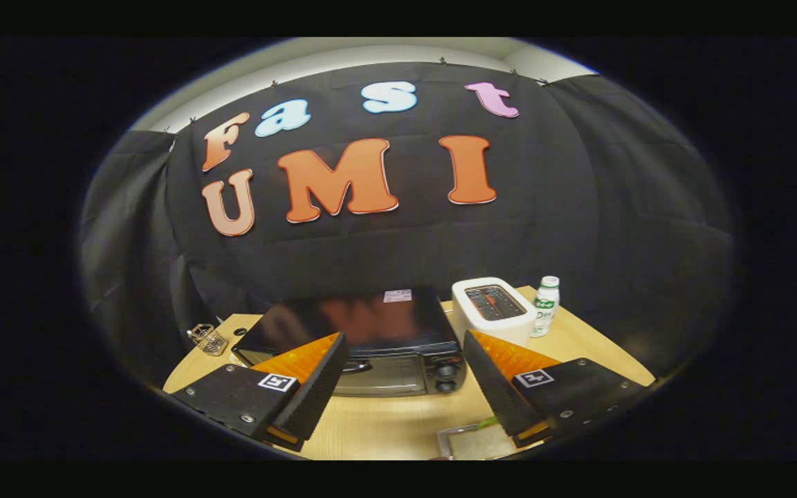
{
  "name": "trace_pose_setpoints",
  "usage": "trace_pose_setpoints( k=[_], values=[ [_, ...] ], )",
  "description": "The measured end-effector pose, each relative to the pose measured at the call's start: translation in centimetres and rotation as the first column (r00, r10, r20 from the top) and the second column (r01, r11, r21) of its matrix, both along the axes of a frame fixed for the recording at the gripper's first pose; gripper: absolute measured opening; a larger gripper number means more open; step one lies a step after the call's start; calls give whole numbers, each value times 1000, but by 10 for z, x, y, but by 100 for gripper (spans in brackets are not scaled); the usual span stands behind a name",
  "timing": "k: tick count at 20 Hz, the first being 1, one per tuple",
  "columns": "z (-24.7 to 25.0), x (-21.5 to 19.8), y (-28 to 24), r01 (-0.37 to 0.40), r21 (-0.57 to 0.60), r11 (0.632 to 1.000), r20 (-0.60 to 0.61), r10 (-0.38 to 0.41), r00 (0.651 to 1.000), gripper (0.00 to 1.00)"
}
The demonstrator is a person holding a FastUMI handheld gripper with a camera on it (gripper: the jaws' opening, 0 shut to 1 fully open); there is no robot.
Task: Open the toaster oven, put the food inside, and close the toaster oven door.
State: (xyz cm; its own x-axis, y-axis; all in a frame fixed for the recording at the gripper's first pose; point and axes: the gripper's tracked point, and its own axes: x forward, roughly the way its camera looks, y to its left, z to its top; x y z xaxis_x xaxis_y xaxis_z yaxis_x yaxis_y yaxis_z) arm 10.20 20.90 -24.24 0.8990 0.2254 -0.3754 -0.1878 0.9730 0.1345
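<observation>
Gripper view: my gripper [402, 377] hangs spread wide and empty above the wooden table [385, 422]; the toaster oven [364, 342], door closed, sits just beyond my fingers [308, 387].

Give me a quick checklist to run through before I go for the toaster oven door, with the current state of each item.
1. Jaws open and empty: ok. The gripper holds nothing, its jaws spread wide.
2. Toaster oven lined up: ok. It sits on the table just ahead, between the jaws.
3. Door closed: ok. It looks shut, so opening comes first.
4. Door handle reachable: cannot tell. One finger partly hides it.
5. Food ready: cannot tell. A tray lies near the jaws; its contents are unclear.
6. Neighbours clear of the door: ok. The white toaster and bottle stand behind, off to the side.
</observation>
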Motion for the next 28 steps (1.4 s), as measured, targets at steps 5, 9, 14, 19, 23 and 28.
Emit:
trace_pose_setpoints(
  k=[5,9,14,19,23,28],
  values=[
    [-43,13,66,-55,-83,995,-51,51,997,99],
    [-66,6,83,-72,-140,988,-102,58,993,99],
    [-67,-2,81,-72,-112,991,-127,58,990,100],
    [-67,-27,74,-65,-113,991,-139,49,989,99],
    [-77,-55,65,-58,-140,988,-163,35,986,99],
    [-92,-93,56,-59,-145,988,-204,28,979,99]
  ],
)
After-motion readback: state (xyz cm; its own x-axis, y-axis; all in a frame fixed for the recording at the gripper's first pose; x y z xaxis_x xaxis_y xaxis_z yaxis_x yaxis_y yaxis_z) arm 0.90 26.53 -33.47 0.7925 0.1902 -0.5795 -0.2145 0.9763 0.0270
